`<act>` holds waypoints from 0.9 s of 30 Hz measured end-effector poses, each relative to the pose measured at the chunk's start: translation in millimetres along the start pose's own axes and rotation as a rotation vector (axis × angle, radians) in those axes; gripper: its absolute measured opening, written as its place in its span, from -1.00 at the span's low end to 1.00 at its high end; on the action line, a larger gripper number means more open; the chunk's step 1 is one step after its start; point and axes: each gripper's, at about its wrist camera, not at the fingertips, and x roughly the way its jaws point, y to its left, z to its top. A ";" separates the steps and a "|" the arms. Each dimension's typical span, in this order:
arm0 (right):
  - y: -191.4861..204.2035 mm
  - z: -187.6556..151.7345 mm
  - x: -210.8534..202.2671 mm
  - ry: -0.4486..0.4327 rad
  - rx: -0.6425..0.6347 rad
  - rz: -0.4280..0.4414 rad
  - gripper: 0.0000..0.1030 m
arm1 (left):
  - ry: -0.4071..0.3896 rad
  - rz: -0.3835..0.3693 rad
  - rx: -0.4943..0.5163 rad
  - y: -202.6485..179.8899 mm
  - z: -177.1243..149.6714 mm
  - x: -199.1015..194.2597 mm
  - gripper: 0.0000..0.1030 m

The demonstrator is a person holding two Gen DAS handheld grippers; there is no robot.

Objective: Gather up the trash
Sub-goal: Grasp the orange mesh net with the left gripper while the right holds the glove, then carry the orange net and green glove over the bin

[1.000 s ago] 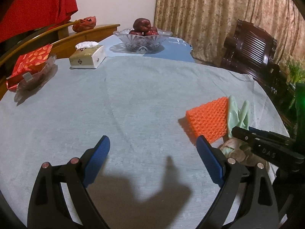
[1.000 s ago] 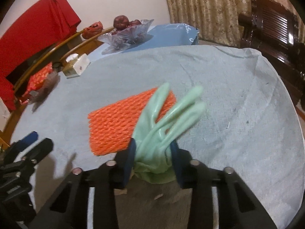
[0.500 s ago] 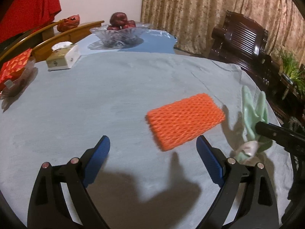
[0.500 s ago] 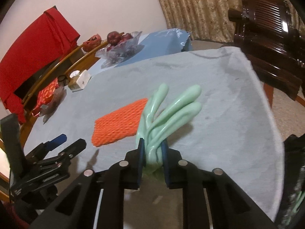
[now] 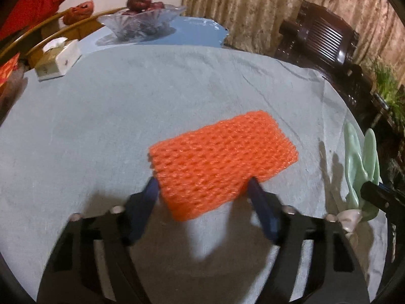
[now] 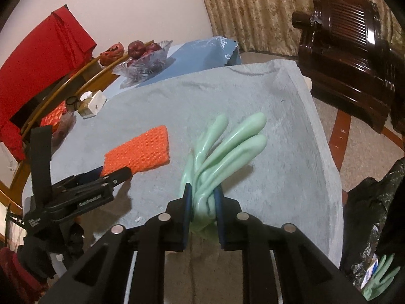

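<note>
1. My right gripper has its jaws drawn nearly together on the cuff end of a pale green rubber glove; the glove's fingers fan up and away from me, above the grey tablecloth, clear of it as far as I can tell.

2. My left gripper has its blue pads brought in against the two near corners of the orange foam net; the jaws stand about half open, spanning the net's short side; whether they already pinch it or only touch I cannot tell, since that edge is blurred.

3. The net lies to the left of the glove, near it but not touching; its far end looks flat on the cloth.

4. I judge the net very light, soft and springy; it should crush under the pads, not slip, so a bite at the near edge will do, provided I close well past first contact.

5. The glove is limp and smooth, likely slippery; holding it by the bunched cuff seems right, as the fingers would slide out.

6. To the right of the glove, past the cloth's edge, a dark bag gapes with another green glove inside; I take that for the trash bag.

7. Far beyond the net stand a tissue box and a glass fruit bowl, well apart from my work.
</note>
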 end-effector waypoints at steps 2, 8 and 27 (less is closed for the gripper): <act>0.8 0.2 -0.2 0.000 0.002 0.005 -0.66 | 0.000 -0.030 0.013 -3.8 2.1 -1.0 -0.35; 3.0 0.8 -4.6 -0.005 -0.003 0.018 -0.66 | -0.015 -0.055 0.054 -16.2 -0.2 -10.6 -0.77; 5.1 6.0 -70.0 -0.104 -0.044 0.035 -0.66 | -0.133 -0.070 0.063 -38.1 -13.9 -91.0 -0.78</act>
